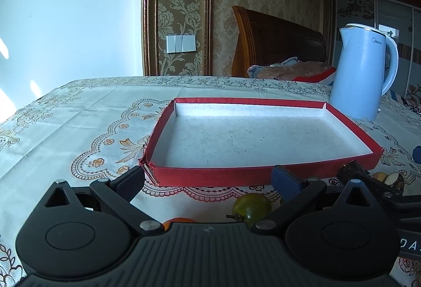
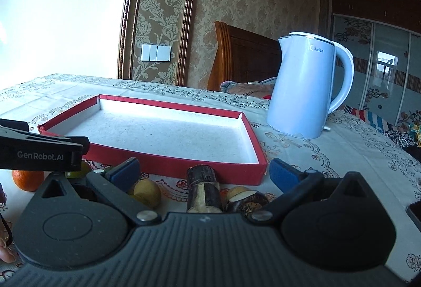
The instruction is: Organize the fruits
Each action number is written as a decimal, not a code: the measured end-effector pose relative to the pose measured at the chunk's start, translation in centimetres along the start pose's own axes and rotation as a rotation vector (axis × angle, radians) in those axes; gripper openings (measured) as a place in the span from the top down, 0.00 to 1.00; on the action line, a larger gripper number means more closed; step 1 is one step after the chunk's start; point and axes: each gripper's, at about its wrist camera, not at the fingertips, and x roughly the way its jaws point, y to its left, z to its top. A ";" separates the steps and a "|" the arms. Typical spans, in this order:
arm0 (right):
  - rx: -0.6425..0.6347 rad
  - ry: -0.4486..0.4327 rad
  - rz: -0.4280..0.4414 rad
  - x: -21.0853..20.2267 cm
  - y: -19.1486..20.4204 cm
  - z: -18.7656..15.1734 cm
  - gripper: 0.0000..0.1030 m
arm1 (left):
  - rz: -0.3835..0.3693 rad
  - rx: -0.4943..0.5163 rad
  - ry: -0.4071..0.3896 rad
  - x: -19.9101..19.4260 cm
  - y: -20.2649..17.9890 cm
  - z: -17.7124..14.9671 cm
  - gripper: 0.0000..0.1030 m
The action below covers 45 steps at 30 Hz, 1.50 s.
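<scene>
A shallow rectangular cardboard tray with red outer walls and a white speckled floor lies on the surface, which is covered by a cream lace-patterned tablecloth; the tray holds nothing. Its near left corner is torn open.

The left tongs hover low over the near edge of the surface, spread wide apart with nothing between them, facing the tray's near wall. Just in front of them, near the tray, sits a small green round fruit with a stalk, and the top of an orange round fruit shows to its left.

The right tongs are likewise spread wide and hold nothing. Between them, near the tray's near wall, lie a dark-skinned cut length of sugarcane, a yellowish round fruit to its left, and a dark cut piece with a pale face to its right.

A pale blue electric kettle stands upright on the surface, beyond the tray's far right corner.
</scene>
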 end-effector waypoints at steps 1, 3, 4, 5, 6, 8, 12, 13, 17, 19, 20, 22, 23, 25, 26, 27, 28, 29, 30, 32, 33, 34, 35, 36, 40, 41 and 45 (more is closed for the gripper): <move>0.004 0.000 0.001 0.0 -0.1 0.0 0.00 | 0.000 0.004 0.007 0.1 0.0 0.0 0.00; 0.014 -0.007 -0.006 -0.2 -0.3 0.0 0.00 | -0.007 0.015 0.013 0.0 -0.2 -0.1 0.00; 0.022 -0.010 -0.009 -0.2 -0.4 0.0 0.00 | -0.002 0.020 0.008 -0.1 -0.3 -0.1 0.00; 0.032 -0.010 -0.010 -0.2 -0.6 0.0 0.00 | 0.004 0.025 0.002 -0.2 -0.3 -0.1 0.00; 0.043 -0.009 -0.011 -0.2 -0.8 0.0 0.00 | 0.004 0.030 -0.001 -0.3 -0.4 -0.2 0.00; 0.073 -0.009 -0.011 -0.2 -1.3 0.0 0.00 | -0.001 0.042 0.011 -0.2 -0.5 -0.2 0.00; 0.100 0.008 0.002 0.1 -1.8 0.0 0.00 | -0.008 0.059 0.029 -0.1 -0.7 -0.2 0.00; 0.103 0.015 0.003 0.2 -1.8 0.0 0.00 | -0.009 0.061 0.027 -0.1 -0.7 -0.3 0.00; 0.118 0.029 0.005 0.5 -2.1 0.0 0.00 | -0.017 0.069 0.024 -0.2 -0.8 -0.3 0.00; 0.122 0.038 0.005 0.6 -2.0 0.0 0.00 | -0.022 0.070 0.025 -0.2 -0.8 -0.3 0.00; 0.125 0.041 0.005 0.6 -2.1 0.0 0.00 | -0.029 0.070 0.025 -0.2 -0.8 -0.3 0.00; 0.131 0.043 0.006 0.6 -2.1 0.0 0.00 | -0.044 0.074 0.027 -0.2 -0.9 -0.3 0.00; 0.131 0.046 0.006 0.7 -2.1 0.0 0.00 | -0.048 0.078 0.029 -0.2 -0.9 -0.4 0.00; 0.131 0.056 0.005 0.8 -2.1 0.0 0.00 | -0.058 0.082 0.029 -0.2 -0.9 -0.3 0.00; 0.134 0.059 0.005 0.9 -2.1 0.0 0.00 | -0.062 0.082 0.023 -0.3 -0.8 -0.3 0.00; 0.137 0.060 0.006 0.9 -2.2 0.0 0.00 | -0.062 0.080 0.018 -0.3 -0.8 -0.3 0.00; 0.140 0.062 0.007 0.9 -2.2 0.1 0.00 | -0.062 0.078 0.017 -0.3 -0.8 -0.3 0.00; 0.141 0.064 0.007 1.0 -2.3 0.0 0.00 | -0.061 0.076 0.020 -0.2 -0.7 -0.3 0.00; 0.143 0.067 0.006 1.0 -2.3 0.0 0.00 | -0.064 0.076 0.025 -0.1 -0.7 -0.3 0.00; 0.146 0.072 0.007 1.1 -2.4 0.0 0.00 | -0.069 0.073 0.031 0.0 -0.7 -0.2 0.00; 0.148 0.072 0.007 1.2 -2.4 0.0 0.00 | -0.070 0.073 0.033 0.1 -0.7 -0.2 0.00; 0.150 0.074 0.006 1.2 -2.4 0.1 0.00 | -0.072 0.073 0.034 0.1 -0.7 -0.3 0.00; 0.151 0.075 0.007 1.2 -2.5 0.1 0.00 | -0.073 0.074 0.035 0.2 -0.7 -0.3 0.00; 0.151 0.077 0.007 1.2 -2.5 0.1 0.00 | -0.073 0.074 0.037 0.2 -0.7 -0.3 0.00; 0.154 0.084 0.007 1.4 -2.5 0.1 0.00 | -0.065 0.059 0.057 0.5 -0.6 -0.4 0.00; 0.155 0.085 0.007 1.4 -2.5 0.1 0.00 | -0.068 0.053 0.057 0.6 -0.5 -0.4 0.00; 0.162 0.093 0.009 1.5 -2.6 0.1 0.00 | -0.064 0.051 0.066 0.7 -0.4 -0.4 0.00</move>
